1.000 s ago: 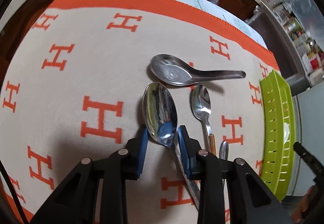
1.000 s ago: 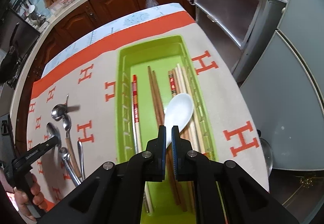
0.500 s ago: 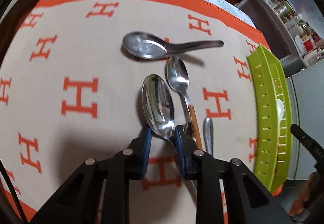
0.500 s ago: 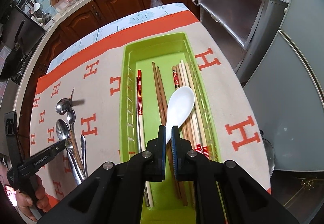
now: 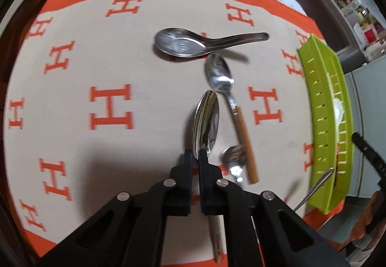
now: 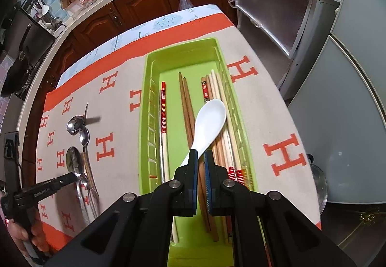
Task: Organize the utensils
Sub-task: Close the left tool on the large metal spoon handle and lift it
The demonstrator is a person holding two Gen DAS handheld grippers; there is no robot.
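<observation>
My left gripper [image 5: 195,153] is shut on the neck of a large steel spoon [image 5: 206,119], whose bowl is tipped up on its edge over the cloth. Beside it lie a wood-handled spoon [image 5: 220,73], a small spoon [image 5: 232,154] and a steel soup spoon [image 5: 183,43]. My right gripper [image 6: 199,156] is shut on the handle of a white ceramic spoon [image 6: 210,122], held above the green tray [image 6: 147,98]. In the tray lie red-striped chopsticks [image 6: 163,112], brown chopsticks [image 6: 187,107] and pale chopsticks [image 6: 222,102]. The right wrist view shows the left gripper [image 6: 72,176] at the steel spoons.
A beige cloth [image 5: 111,69] with orange H marks and an orange border covers the table. The green tray [image 5: 320,102] stands at the cloth's right side. Wooden cabinets [image 6: 144,6] and a cluttered counter run behind; a grey fridge [image 6: 349,122] stands to the right.
The left jaws have closed on the large steel spoon, and its bowl has rolled from flat onto its edge. The right gripper and the white spoon have stayed put.
</observation>
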